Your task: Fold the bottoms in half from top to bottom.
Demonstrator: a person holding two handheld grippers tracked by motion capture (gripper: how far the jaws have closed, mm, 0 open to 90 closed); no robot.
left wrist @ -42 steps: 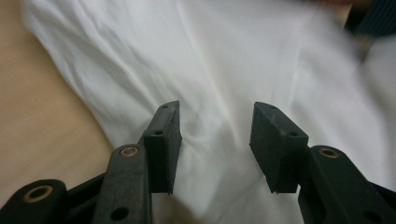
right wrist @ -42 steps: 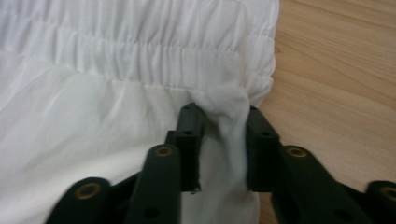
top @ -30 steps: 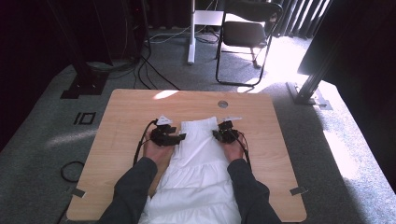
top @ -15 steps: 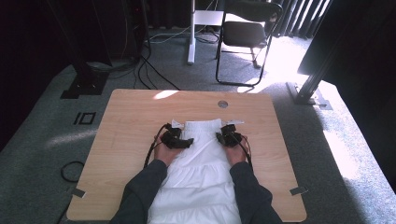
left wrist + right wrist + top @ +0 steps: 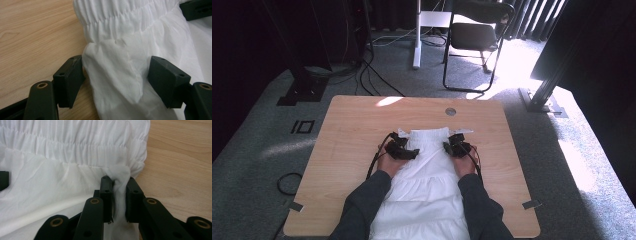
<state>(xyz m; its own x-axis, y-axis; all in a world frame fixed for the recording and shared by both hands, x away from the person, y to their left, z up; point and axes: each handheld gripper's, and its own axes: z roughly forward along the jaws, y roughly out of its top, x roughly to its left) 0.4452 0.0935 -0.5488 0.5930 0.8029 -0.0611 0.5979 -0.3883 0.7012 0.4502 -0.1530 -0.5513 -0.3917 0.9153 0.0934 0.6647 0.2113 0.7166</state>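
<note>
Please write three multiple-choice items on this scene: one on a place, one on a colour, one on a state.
1. Where does the white garment lie?
A. on the wooden table
B. on the floor
C. on the chair

2. What colour are the jaws of both grippers?
A. silver
B. black
C. blue

3. How does the right gripper stand?
A. wide open above the table
B. shut on nothing
C. pinching a fold of the garment

Answers:
1. A, it is spread flat on the tabletop.
2. B, both gripper views show black jaws.
3. C, white cloth is squeezed between its jaws, below the gathered waistband.
</note>
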